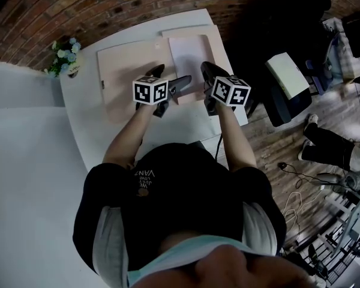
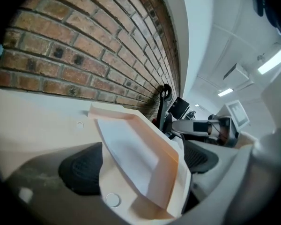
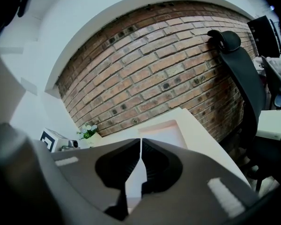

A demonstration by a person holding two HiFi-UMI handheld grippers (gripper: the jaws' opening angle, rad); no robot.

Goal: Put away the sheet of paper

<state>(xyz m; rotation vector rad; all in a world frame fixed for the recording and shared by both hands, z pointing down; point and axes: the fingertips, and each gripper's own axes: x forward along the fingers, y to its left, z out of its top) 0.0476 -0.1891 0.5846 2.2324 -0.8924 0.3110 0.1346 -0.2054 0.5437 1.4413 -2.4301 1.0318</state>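
A shallow pink tray point(image 1: 175, 96) lies on the white table point(image 1: 90, 131), with the white sheet of paper point(image 1: 191, 56) in it. A flat pink lid point(image 1: 129, 71) lies to its left. My right gripper point(image 1: 206, 72) is at the tray's near right side. In the right gripper view it point(image 3: 140, 156) is shut on the sheet's near edge point(image 3: 135, 184), which runs ahead into the tray point(image 3: 152, 125). My left gripper point(image 1: 179, 84) reaches in from the left. Its jaws point(image 2: 140, 165) stand wide apart around the tray's corner wall point(image 2: 166, 146), with the paper point(image 2: 126, 153) lying between them.
A small pot of flowers point(image 1: 64, 56) stands at the table's far left corner. A brick wall point(image 3: 168, 55) runs behind the table. A black office chair point(image 3: 241, 74) stands to the right, beside a stool bearing a pale box point(image 1: 288, 74). A person's legs point(image 1: 327, 149) show further right.
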